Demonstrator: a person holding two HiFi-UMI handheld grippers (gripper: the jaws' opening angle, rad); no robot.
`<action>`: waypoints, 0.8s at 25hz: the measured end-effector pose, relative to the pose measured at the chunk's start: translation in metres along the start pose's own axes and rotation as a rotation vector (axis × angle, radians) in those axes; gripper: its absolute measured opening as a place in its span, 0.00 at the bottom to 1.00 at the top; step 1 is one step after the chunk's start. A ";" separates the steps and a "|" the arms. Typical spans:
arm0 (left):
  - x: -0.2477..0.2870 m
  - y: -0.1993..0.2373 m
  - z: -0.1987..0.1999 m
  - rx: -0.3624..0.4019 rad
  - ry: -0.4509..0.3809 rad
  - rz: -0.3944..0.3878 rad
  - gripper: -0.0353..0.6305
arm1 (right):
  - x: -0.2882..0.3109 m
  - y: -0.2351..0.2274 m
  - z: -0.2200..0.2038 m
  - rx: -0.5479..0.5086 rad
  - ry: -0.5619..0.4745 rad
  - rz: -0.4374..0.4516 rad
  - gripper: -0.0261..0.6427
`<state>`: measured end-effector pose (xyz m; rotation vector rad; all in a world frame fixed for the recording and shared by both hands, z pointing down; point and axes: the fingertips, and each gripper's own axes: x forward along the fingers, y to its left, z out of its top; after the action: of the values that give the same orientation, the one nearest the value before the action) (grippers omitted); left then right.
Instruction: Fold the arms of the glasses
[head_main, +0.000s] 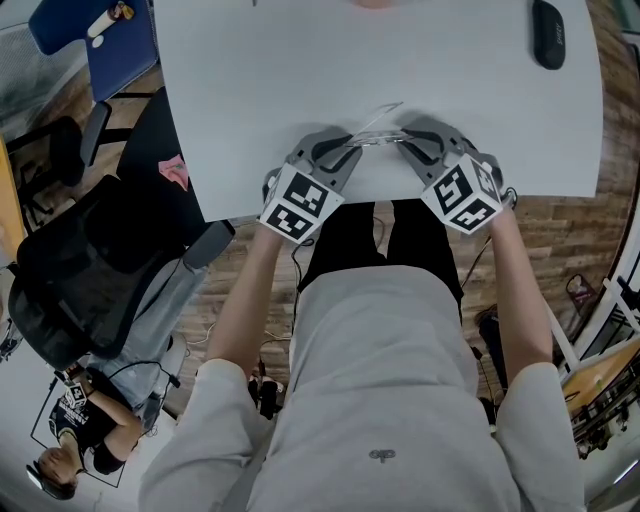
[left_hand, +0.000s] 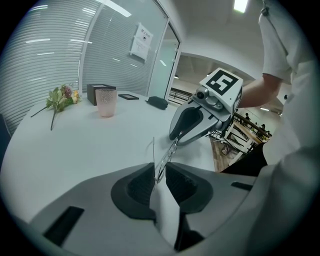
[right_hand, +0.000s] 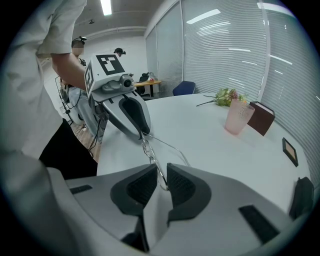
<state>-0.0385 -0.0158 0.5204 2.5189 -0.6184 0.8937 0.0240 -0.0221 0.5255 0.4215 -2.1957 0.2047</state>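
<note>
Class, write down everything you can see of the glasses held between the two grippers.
The glasses have a thin, silvery wire frame and clear lenses. They span the gap between the two grippers, over the near edge of the white table. One end of the front is pinched between the fingers of the left gripper, the other end by the right gripper. At least one slim arm sticks out unfolded, away from the person. Nothing else touches them.
</note>
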 end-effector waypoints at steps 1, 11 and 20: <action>0.000 0.000 0.000 0.002 0.000 -0.004 0.17 | 0.000 0.000 0.000 0.000 0.000 -0.001 0.14; -0.003 -0.002 -0.005 0.005 0.008 -0.034 0.14 | 0.001 -0.001 0.005 -0.001 0.001 -0.004 0.14; 0.001 0.001 -0.010 0.010 0.036 -0.044 0.12 | 0.005 -0.005 0.008 0.014 0.002 -0.007 0.14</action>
<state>-0.0437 -0.0122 0.5286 2.5091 -0.5472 0.9263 0.0176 -0.0302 0.5247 0.4362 -2.1922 0.2164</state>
